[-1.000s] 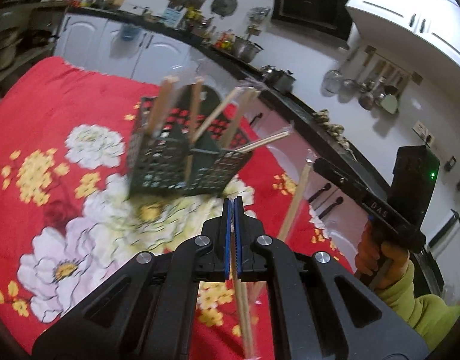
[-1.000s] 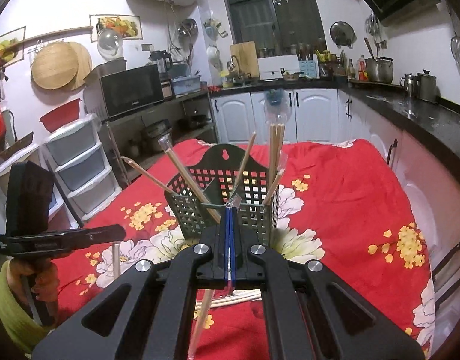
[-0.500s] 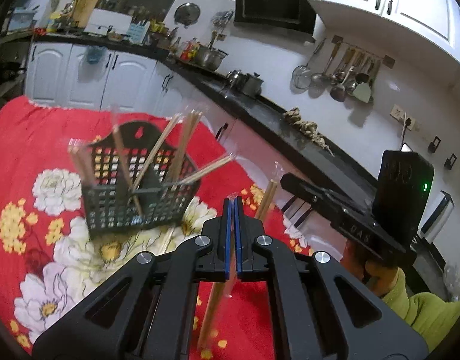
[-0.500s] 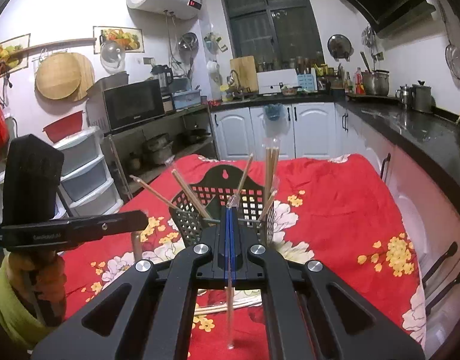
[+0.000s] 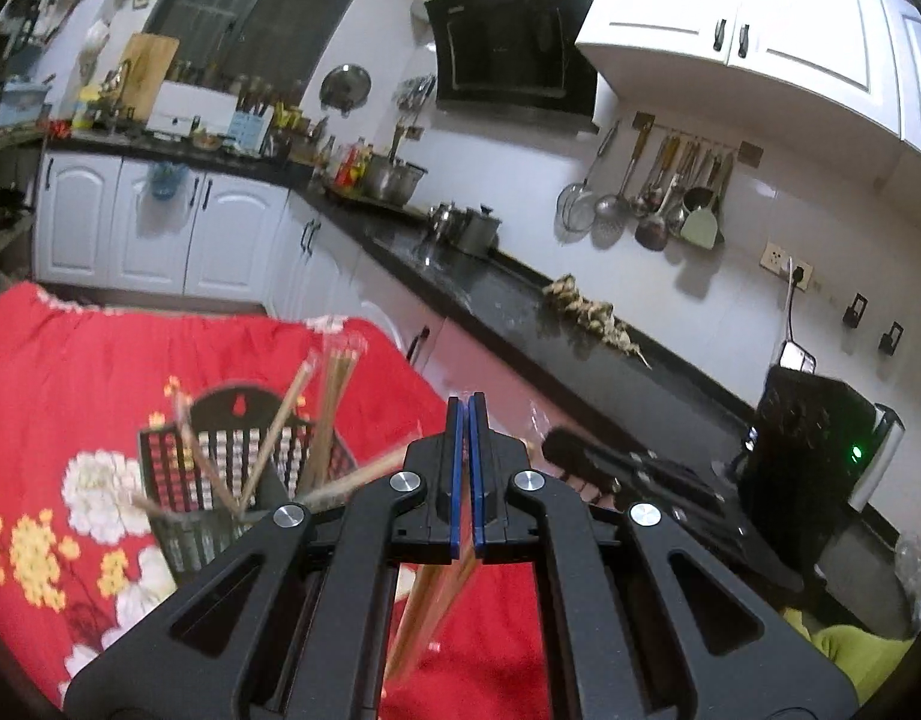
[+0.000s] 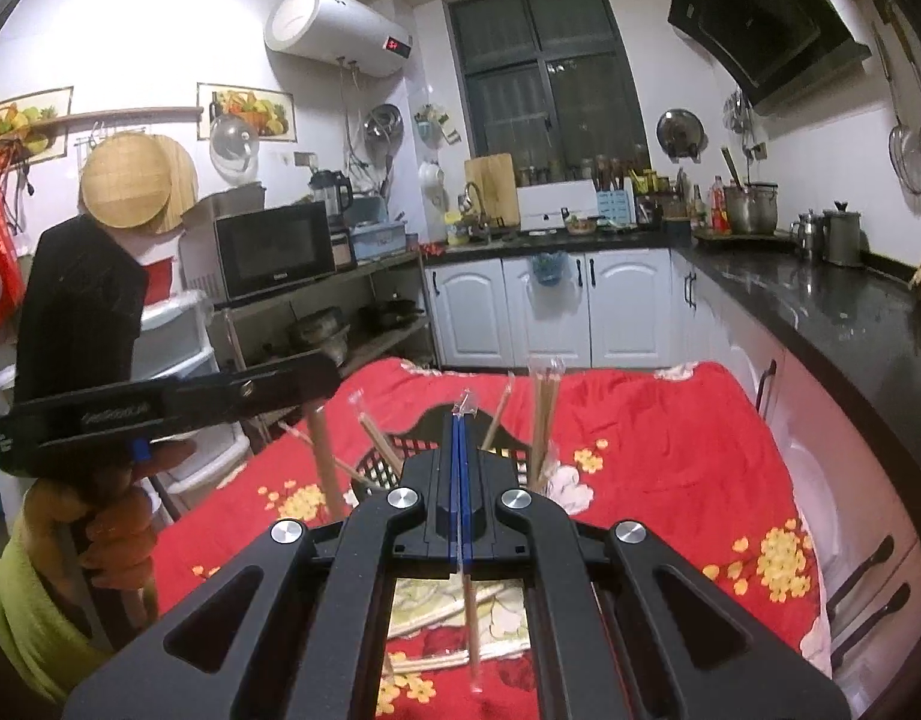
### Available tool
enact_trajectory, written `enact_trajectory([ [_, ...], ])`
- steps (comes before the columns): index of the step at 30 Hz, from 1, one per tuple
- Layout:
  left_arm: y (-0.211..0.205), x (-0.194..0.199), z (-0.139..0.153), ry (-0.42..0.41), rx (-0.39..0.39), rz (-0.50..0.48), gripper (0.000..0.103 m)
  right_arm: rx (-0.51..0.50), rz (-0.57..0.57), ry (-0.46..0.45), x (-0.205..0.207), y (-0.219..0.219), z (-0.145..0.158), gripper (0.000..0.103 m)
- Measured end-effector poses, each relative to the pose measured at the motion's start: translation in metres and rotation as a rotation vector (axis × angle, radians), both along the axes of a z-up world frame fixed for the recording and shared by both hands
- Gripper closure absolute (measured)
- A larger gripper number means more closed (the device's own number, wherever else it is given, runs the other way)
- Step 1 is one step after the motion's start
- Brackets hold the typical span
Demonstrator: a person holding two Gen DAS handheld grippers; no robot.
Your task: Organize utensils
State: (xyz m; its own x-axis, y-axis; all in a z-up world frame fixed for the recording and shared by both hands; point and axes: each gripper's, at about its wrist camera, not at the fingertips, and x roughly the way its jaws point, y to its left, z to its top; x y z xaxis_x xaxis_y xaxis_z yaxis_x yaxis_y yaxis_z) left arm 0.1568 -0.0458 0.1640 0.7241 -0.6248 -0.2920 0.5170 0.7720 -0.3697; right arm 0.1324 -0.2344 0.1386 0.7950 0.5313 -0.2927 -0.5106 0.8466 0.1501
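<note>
A black mesh utensil basket [image 5: 220, 483] stands on the red floral tablecloth [image 5: 70, 372] with several wrapped chopstick pairs leaning in it. My left gripper [image 5: 467, 407] is shut on a wrapped chopstick pair [image 5: 433, 603] that hangs below the pads, above and to the right of the basket. In the right wrist view my right gripper [image 6: 460, 423] is shut on another wrapped chopstick pair [image 6: 470, 618], whose clear wrapper sticks up past the tips. The basket [image 6: 394, 459] lies just beyond it. The left gripper [image 6: 160, 408] shows at the left, its chopsticks [image 6: 323, 456] hanging down.
Loose wrapped chopsticks [image 6: 445, 609] lie on the cloth under my right gripper. A black counter [image 5: 520, 306] with pots runs along the right of the table. White cabinets [image 6: 550, 312] stand behind, shelves and a microwave [image 6: 274, 249] to the left. A hand [image 6: 121, 516] grips the left tool.
Both grippers have risen with their chopsticks, so the basket sits lower and smaller in both views. The left view has swung up toward the counter and wall.
</note>
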Motion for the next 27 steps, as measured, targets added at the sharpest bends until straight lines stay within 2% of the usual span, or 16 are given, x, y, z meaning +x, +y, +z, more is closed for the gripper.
enact_trajectory([
  [9, 0.0, 0.018, 0.028, -0.052, -0.048, 0.016, 0.103, 0.02, 0.003, -0.053, 0.004, 0.002, 0.024, 0.102],
  [18, 0.005, 0.028, 0.047, -0.089, -0.059, 0.053, 0.103, 0.037, 0.002, -0.092, 0.02, 0.009, 0.047, 0.102],
  [27, 0.014, 0.033, 0.072, -0.181, -0.016, 0.14, 0.103, 0.038, 0.002, -0.135, 0.037, 0.021, 0.069, 0.102],
])
